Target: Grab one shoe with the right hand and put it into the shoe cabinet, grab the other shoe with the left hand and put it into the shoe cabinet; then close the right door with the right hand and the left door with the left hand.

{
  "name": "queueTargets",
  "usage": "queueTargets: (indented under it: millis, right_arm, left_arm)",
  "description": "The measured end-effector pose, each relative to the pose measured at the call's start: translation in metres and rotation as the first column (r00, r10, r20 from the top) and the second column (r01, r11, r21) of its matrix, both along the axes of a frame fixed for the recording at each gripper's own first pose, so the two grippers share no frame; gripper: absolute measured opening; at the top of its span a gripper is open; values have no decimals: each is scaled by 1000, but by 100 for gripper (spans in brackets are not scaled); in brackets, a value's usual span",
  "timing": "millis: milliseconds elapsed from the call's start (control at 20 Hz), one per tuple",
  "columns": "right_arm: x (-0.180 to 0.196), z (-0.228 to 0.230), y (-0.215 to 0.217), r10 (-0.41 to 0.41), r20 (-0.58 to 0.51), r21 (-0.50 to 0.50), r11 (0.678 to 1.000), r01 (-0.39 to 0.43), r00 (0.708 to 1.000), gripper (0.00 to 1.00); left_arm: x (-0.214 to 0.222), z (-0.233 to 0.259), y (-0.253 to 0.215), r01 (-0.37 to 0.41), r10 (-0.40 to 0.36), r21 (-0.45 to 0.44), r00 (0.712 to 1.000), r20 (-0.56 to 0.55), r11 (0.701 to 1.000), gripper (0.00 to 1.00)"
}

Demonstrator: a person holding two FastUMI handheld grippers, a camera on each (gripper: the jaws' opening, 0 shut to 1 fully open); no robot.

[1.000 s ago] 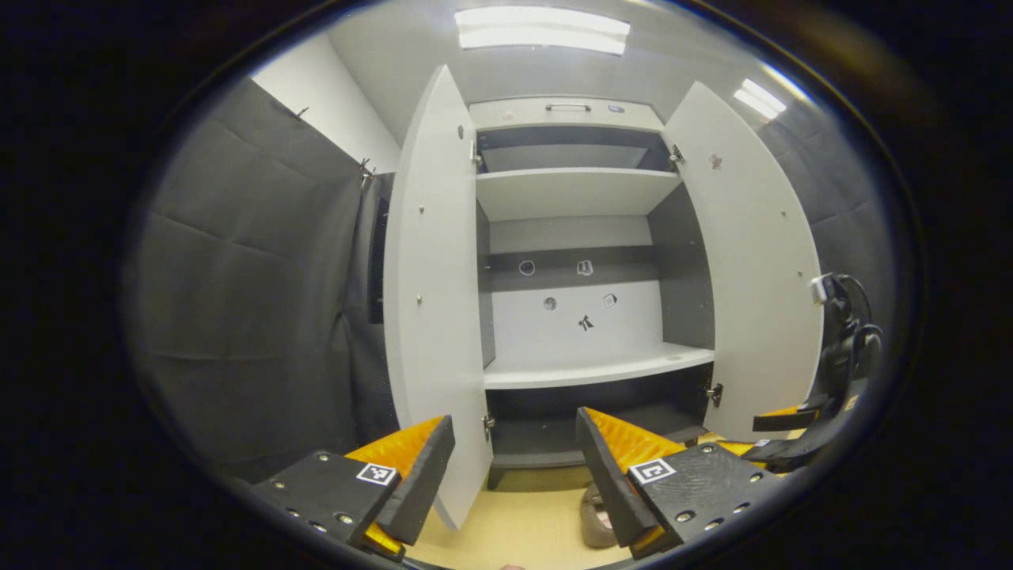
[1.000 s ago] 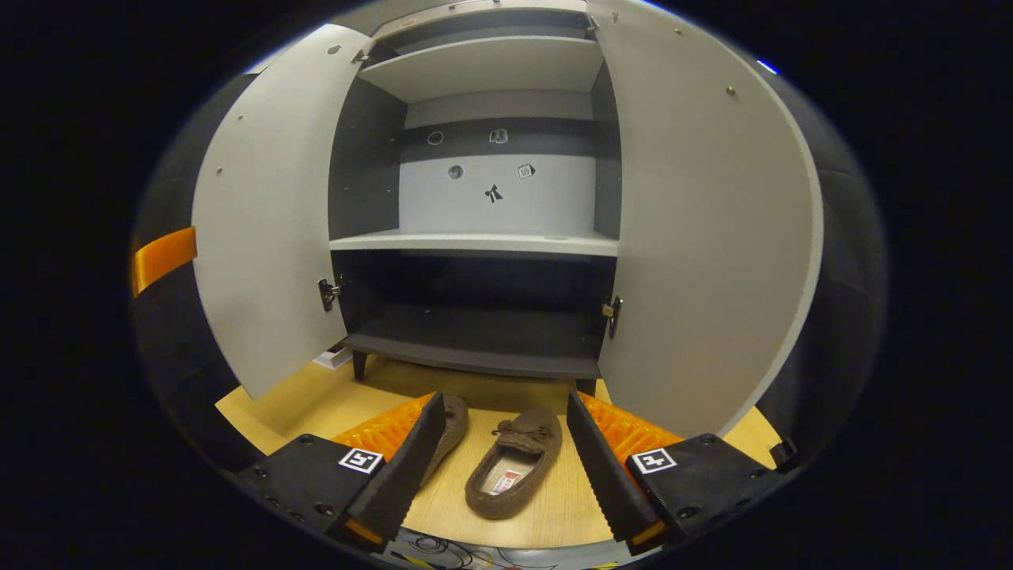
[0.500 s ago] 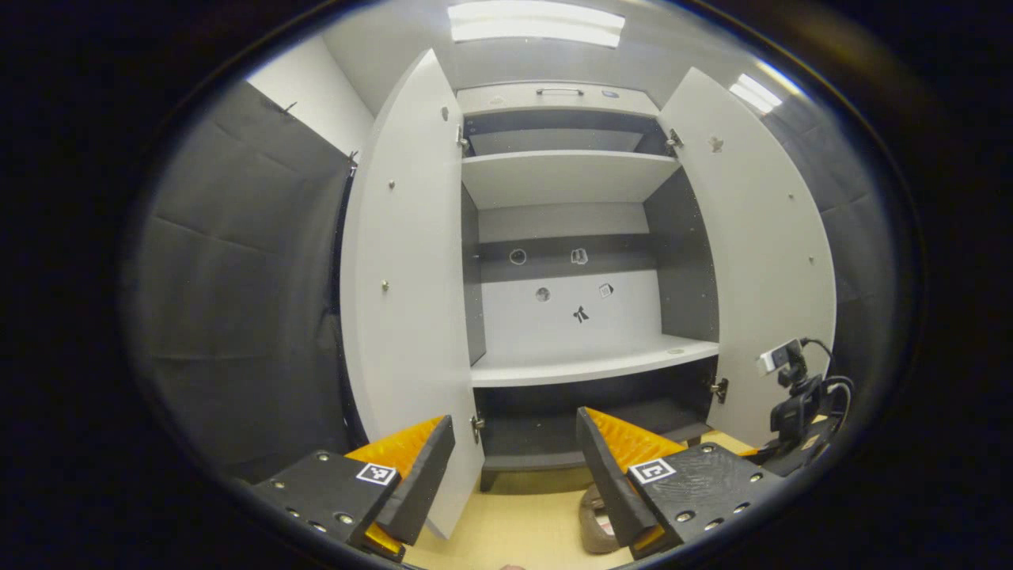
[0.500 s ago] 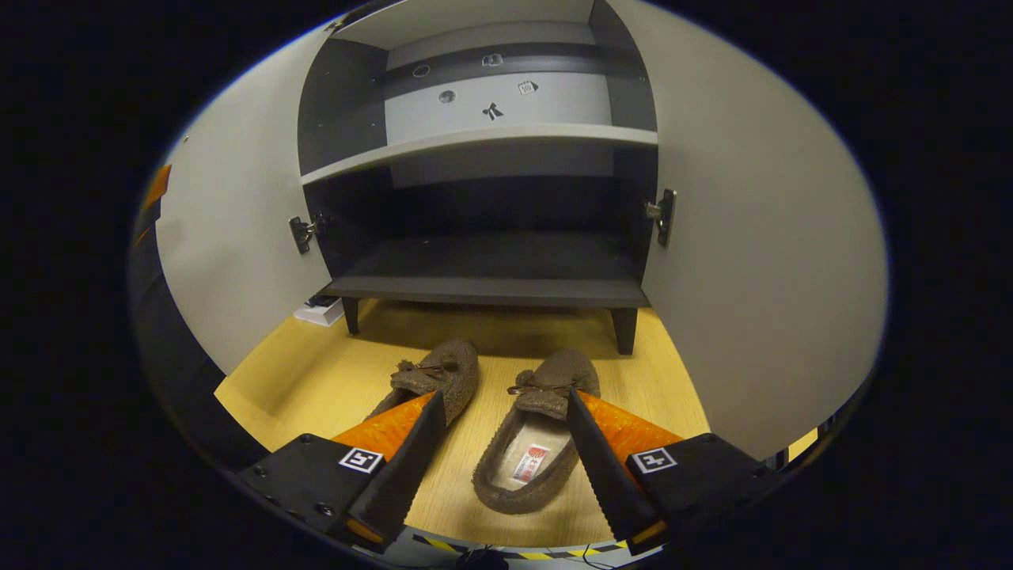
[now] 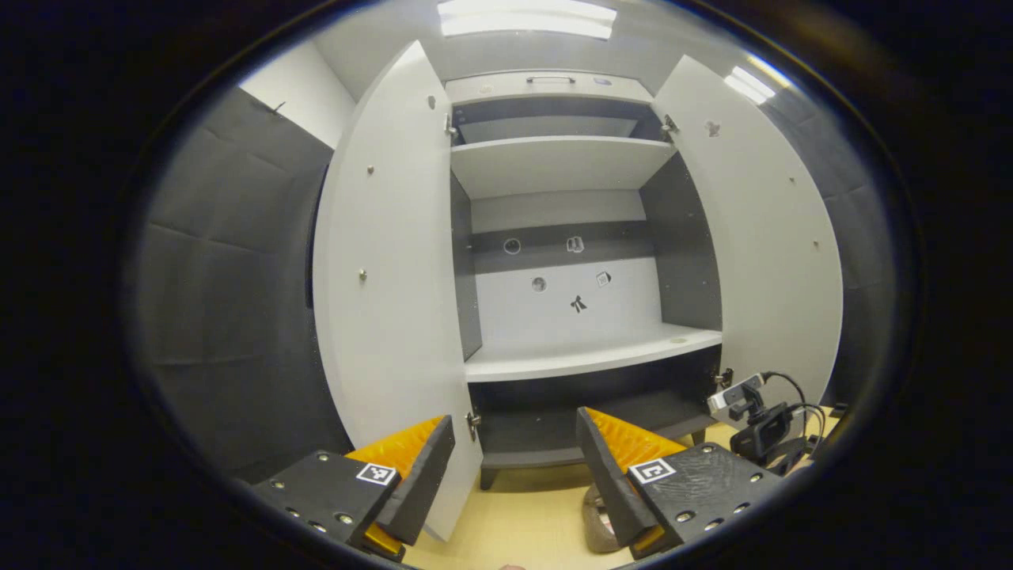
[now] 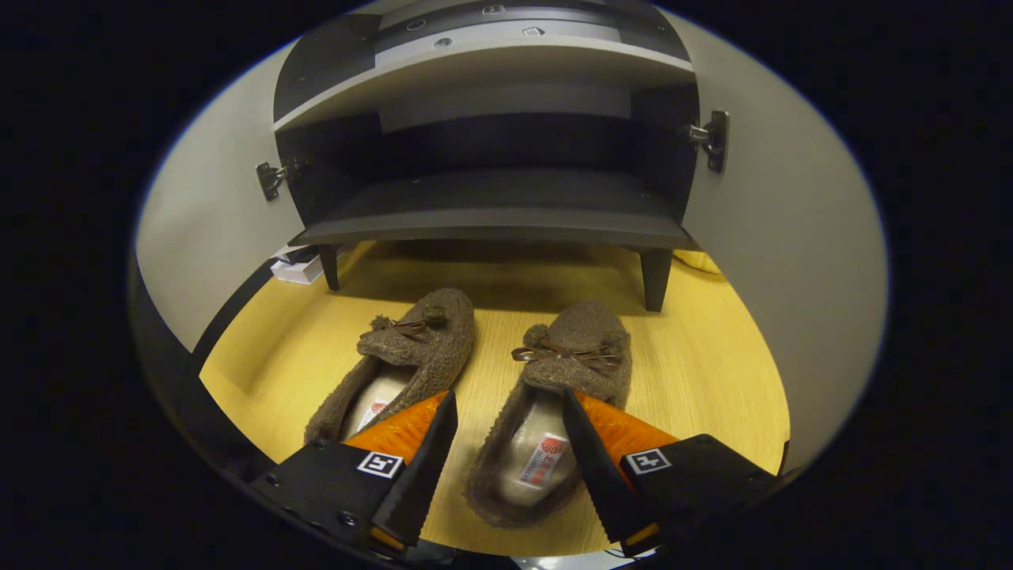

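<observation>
The right-hand shoe (image 6: 554,412) lies on the floor directly under the right gripper (image 6: 506,443), whose jaws gape wide and empty, straddling it, seemingly lined up for a grab. Its twin (image 6: 396,364) sits just left. Ahead, the shoe cabinet (image 6: 491,214) stands with both doors open and its bottom shelf bare. The left gripper (image 5: 514,467), also open and empty, waits facing the shelves.

The left gripper view looks level and forward from a little way back into the open shoe cabinet (image 5: 570,237), taking in its shelves up to the ceiling lights; the right gripper view sits low and close, tilted down at the wooden floor (image 6: 712,380) before the cabinet's bottom shelf (image 6: 495,210); both views share that bottom shelf, the two open doors and the floor strip.
</observation>
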State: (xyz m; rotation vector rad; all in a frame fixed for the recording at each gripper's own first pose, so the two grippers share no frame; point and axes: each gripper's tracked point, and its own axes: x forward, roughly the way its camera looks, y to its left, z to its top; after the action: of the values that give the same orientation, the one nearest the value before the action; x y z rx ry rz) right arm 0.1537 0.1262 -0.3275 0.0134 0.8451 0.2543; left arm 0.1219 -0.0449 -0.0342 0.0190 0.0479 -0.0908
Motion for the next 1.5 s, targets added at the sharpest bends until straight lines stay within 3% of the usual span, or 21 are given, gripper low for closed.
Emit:
queueTargets:
  millis: [100, 200, 350, 400, 450, 550, 600, 700, 1200, 1300, 1500]
  right_arm:
    - [2, -8, -1, -11, -15, -22, 1000, 10, 1000, 72]
    - [1, -16, 2, -7, -32, -26, 1000, 6, 999, 67]
    - [2, -25, 8, 33, -38, -71, 997, -35, 999, 67]
    - [3, -29, 10, 47, -39, -90, 995, -50, 998, 60]
    - [9, -32, 2, 41, -32, -147, 988, -45, 999, 67]
    - [8, -33, 1, 34, -30, -147, 988, -38, 999, 31]
    - [6, -25, -4, 20, -18, -139, 990, -22, 1000, 34]
    - [-1, -25, 4, 23, -43, -65, 998, -26, 999, 5]
    - [4, 56, -4, -6, 80, 37, 999, 4, 997, 5]
    - [5, 77, -3, -6, 116, 56, 998, 0, 993, 1]
    - [10, 126, -6, -9, 192, 69, 998, -4, 981, 5]
  left_arm:
    - [0, -1, 2, -5, 5, -3, 1000, -10, 1000, 90]
    - [0, -1, 4, -14, 14, 0, 1000, -10, 1000, 90]
    - [-2, 0, 3, -18, 18, 9, 1000, -4, 1000, 90]
    - [-4, 1, 3, -19, 19, 11, 1000, -2, 1000, 90]
    - [-4, 2, 3, -20, 20, 12, 1000, -1, 1000, 90]
    - [-6, 3, 5, -23, 23, 11, 1000, 1, 1000, 90]
    - [-7, 4, 6, -25, 25, 9, 1000, 4, 1000, 90]
    - [-8, 5, 7, -26, 26, 8, 1000, 7, 1000, 90]
    - [-17, 12, 3, -5, 5, -4, 999, 34, 1000, 90]
    - [-23, 12, -2, 5, -5, -6, 999, 41, 1000, 90]
    - [-20, 17, -6, 24, -22, -22, 998, 54, 999, 90]
